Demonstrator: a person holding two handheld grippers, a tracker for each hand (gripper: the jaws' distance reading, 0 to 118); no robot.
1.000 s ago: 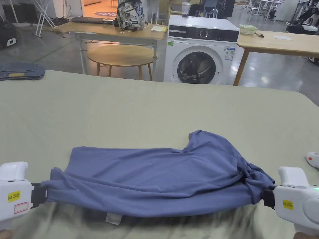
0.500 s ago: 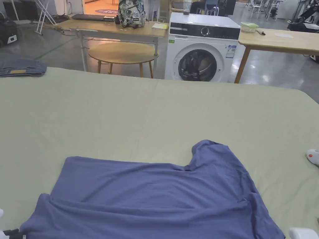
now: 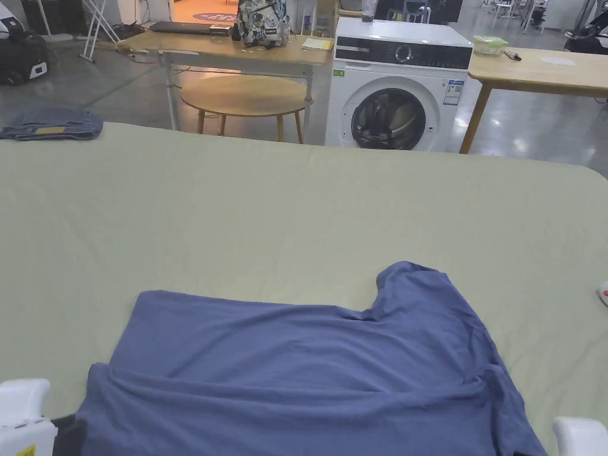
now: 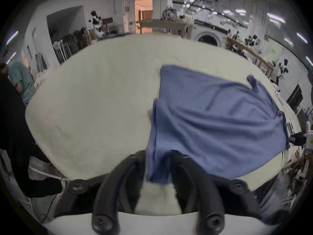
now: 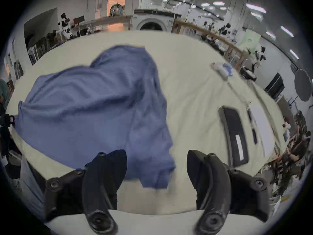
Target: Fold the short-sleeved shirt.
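The blue shirt (image 3: 309, 374) lay spread on the pale green surface (image 3: 297, 208), near the edge closest to me, with one short sleeve (image 3: 415, 291) pointing away from me. My left hand-held gripper (image 4: 159, 167) had the corner of the shirt between its two jaws; the jaws stood close on the cloth, one on each side, and they seemed to press it. My right hand-held gripper (image 5: 156, 164) was wide open, its jaws well apart, and it held nothing. The other corner of the shirt lay just in front of it, over the left jaw.
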